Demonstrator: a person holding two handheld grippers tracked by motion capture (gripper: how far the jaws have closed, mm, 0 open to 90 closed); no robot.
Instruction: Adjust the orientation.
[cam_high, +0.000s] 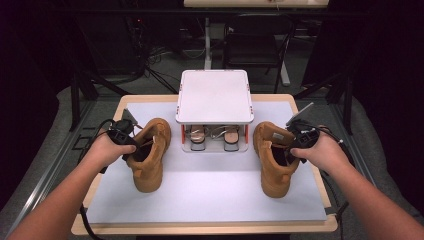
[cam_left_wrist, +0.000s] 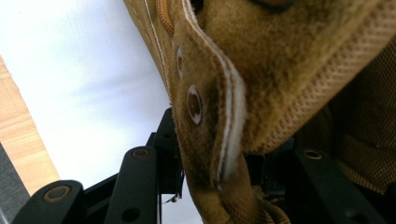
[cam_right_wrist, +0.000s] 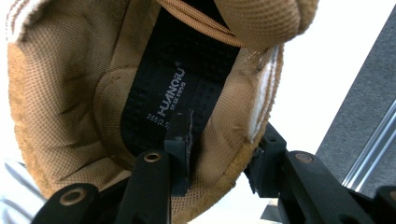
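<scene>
Two tan suede lace-up boots stand on the white mat (cam_high: 210, 190) that covers the wooden table, and a person has a black two-jaw gripper at each. From above, the left boot (cam_high: 148, 155) sits at about nine o'clock from the mat's middle, toe toward the person, and the right boot (cam_high: 273, 159) at about three o'clock, also toe toward the person. Between them, at twelve o'clock, stands a small white two-tier shoe rack with red corner posts (cam_high: 214, 97); a pair of brown-strapped sandals (cam_high: 215, 136) rests on its lower shelf. The left gripper (cam_high: 131, 142) straddles the eyelet flap at the collar of the left boot: in the left gripper view one jaw is on the outer side and the other on the lining side, with the flap between them, though whether the pads press on it I cannot tell. The right gripper (cam_high: 291, 148) has one jaw down inside the right boot and the other outside its collar wall, a gap showing at the outer pad, so the jaws stand spread around the wall. Inside that boot the black insole (cam_right_wrist: 180, 88) carries white print reading "HUANQIU", with "255(2.5)" beside it; smaller lettering there is too fine to read.
</scene>
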